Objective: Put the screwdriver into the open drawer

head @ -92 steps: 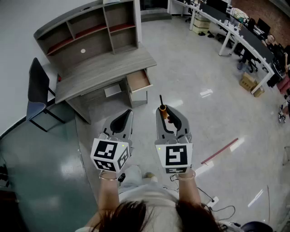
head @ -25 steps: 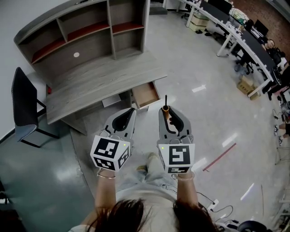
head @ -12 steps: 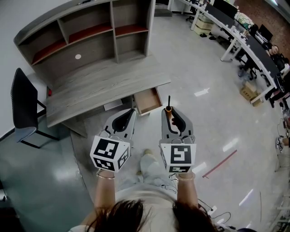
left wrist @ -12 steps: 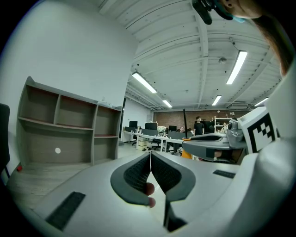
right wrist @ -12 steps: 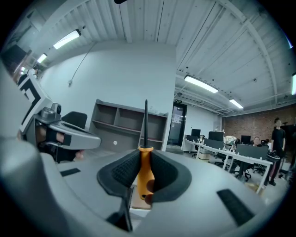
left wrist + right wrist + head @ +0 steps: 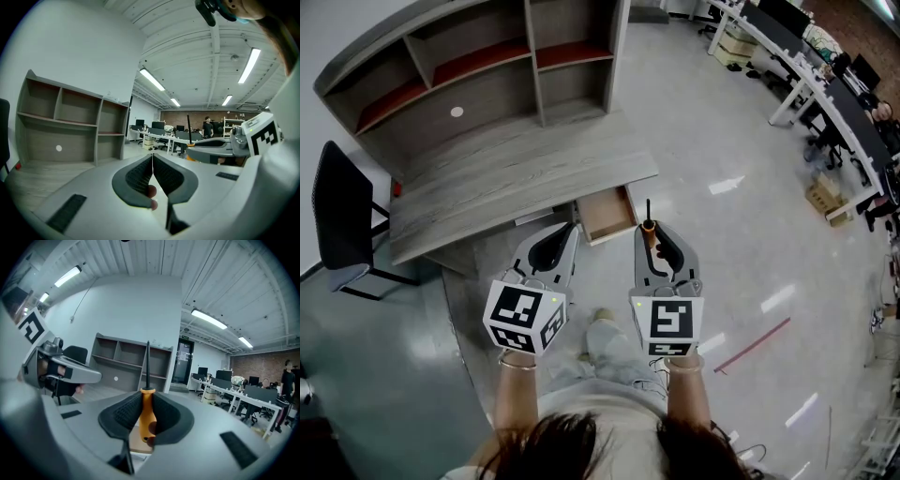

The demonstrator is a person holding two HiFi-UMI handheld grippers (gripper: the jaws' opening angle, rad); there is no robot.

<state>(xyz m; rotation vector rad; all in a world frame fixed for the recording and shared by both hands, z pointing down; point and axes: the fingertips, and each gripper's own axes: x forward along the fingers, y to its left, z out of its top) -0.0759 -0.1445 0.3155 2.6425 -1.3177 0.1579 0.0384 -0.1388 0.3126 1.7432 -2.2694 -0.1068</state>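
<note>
Step in hand: carry/approach, no placing yet.

- Right gripper (image 6: 652, 234): closed onto the orange-handled screwdriver with black metal shaft (image 6: 147, 416). Pads clamp the handle from both sides; shaft points up and fwd past the jaw tips. Grip looks square, tool roughly in line w/ the jaws.
- Left gripper (image 6: 569, 231): pads pressed together, nothing between them. Held beside the right one, idle.
- Both grippers are out in front of the person, above the glossy grey floor.
- Open light-wood drawer (image 6: 607, 214): pulled out from under the grey wood-grain desk surface (image 6: 516, 183), just ahead of the screwdriver tip in head view. Inside looks bare.
- Grey shelf unit (image 6: 478, 66) stands on the back of the surface; black chair (image 6: 342, 220) off to the left.

Judgement: tool secured, drawer already open, so about half done. Next move calls for bringing the right gripper fwd and down over the drawer, tipping the shaft flat so it clears the surface edge above, then parting the jaws low inside. Risk: shaft catching the drawer front.
</note>
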